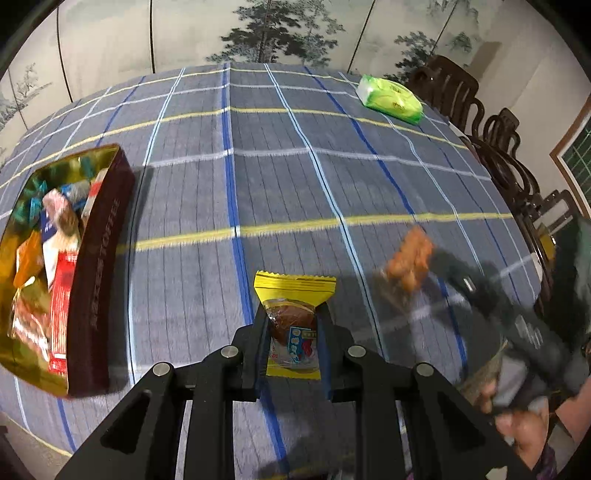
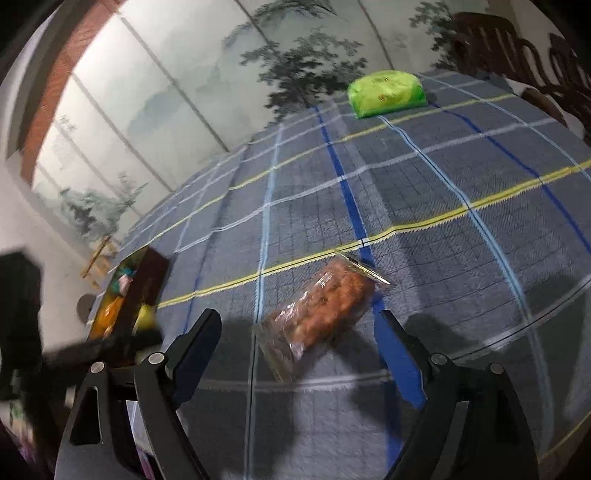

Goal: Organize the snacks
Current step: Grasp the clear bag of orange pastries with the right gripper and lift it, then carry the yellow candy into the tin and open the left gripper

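My left gripper point(image 1: 291, 314) is shut on a yellow snack packet point(image 1: 293, 325) with a brown filling, held above the checked tablecloth. To its left stands a dark red tin point(image 1: 99, 280) with a gold lining, filled with several wrapped snacks. The same tin point(image 2: 142, 291) shows at the left of the right wrist view. My right gripper point(image 2: 299, 317) stands open over a clear-wrapped brown pastry point(image 2: 321, 310) that lies on the cloth between its fingers, which do not touch it. In the left wrist view that pastry point(image 1: 410, 266) shows blurred at the right, in front of the right gripper.
A green tissue pack point(image 1: 391, 98) point(image 2: 386, 92) lies at the far side of the table. Dark wooden chairs point(image 1: 491, 122) line the right edge. A painted folding screen point(image 1: 280, 33) stands behind the table. A person's hand point(image 1: 517, 424) holds the right gripper.
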Action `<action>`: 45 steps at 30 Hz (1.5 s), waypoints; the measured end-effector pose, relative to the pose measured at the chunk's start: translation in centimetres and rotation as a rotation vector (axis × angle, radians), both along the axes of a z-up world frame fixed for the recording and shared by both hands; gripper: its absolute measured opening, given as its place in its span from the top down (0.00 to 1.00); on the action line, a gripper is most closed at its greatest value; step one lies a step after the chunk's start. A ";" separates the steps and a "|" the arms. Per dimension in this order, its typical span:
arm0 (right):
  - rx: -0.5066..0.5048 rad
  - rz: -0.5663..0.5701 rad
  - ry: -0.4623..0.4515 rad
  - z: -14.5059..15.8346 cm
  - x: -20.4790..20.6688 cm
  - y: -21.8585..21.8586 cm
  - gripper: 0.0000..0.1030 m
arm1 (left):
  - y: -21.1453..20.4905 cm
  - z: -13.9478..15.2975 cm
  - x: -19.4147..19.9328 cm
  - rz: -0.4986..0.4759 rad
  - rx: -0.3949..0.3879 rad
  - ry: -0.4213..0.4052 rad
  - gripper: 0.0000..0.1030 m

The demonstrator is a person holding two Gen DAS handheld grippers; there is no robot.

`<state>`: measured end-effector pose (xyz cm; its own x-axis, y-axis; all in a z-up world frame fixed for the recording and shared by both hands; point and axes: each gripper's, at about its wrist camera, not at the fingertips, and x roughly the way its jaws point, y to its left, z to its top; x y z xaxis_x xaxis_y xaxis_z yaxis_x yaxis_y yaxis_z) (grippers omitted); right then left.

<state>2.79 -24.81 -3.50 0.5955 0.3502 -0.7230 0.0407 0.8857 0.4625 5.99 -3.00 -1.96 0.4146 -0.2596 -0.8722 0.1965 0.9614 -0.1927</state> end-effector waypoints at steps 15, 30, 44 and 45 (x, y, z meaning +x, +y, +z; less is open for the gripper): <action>-0.380 0.108 0.057 -2.4 4.7 7.6 0.25 | 3.7 1.7 -1.5 0.014 -0.030 -0.052 0.81; -0.460 0.234 0.024 -2.4 5.0 5.9 0.48 | 4.7 1.4 -1.3 0.026 -0.041 -0.033 0.80; -0.415 0.279 -0.012 -2.2 4.7 5.9 0.63 | 4.6 3.0 -2.3 0.037 -0.039 -0.074 0.80; -0.411 0.275 -0.016 -2.2 4.8 5.9 0.63 | 4.7 3.2 -2.4 0.040 -0.037 -0.078 0.80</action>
